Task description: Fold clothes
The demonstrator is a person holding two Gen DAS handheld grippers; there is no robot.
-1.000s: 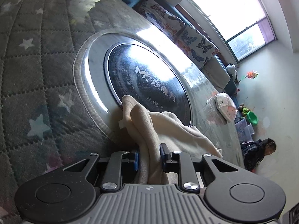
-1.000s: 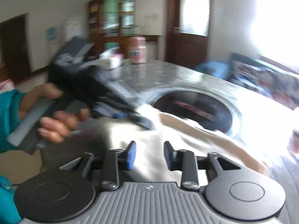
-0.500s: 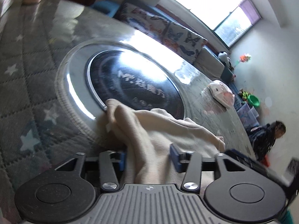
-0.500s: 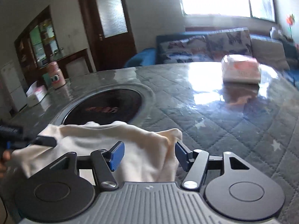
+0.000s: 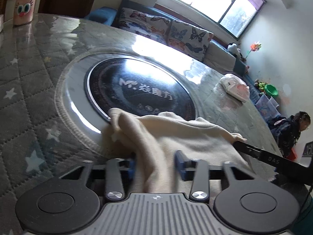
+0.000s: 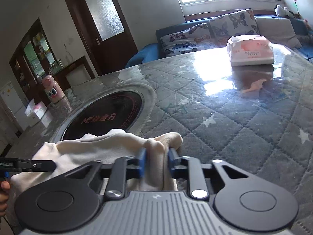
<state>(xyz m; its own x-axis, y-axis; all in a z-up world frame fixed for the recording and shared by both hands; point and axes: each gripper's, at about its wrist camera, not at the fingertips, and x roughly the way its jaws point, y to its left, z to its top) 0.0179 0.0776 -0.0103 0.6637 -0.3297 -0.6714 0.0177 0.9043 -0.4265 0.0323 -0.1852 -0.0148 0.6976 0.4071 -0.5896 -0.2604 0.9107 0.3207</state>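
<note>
**Cream cloth bunched between both hand-held grippers**

Your left hand-held gripper has its blue pads spread wide, with a ridge of the cream garment running up between them; cloth hides the left pad almost fully, and you cannot tell whether either pad presses the fabric. Your right hand-held gripper is clamped on a thick fold of the same garment, pads tight against both sides of it. The garment lies on the quilted grey surface at the near rim of the round black cooktop, its far edge lapping onto the black disc.

The garment's lower part is cut off behind both gripper bodies, so its full shape stays hidden. Only the left view shows a person at the far right edge, partly cropped. Only the right view shows the dark door and the cabinet beyond. The tissue pack and the pink bottle appear in both.
</note>
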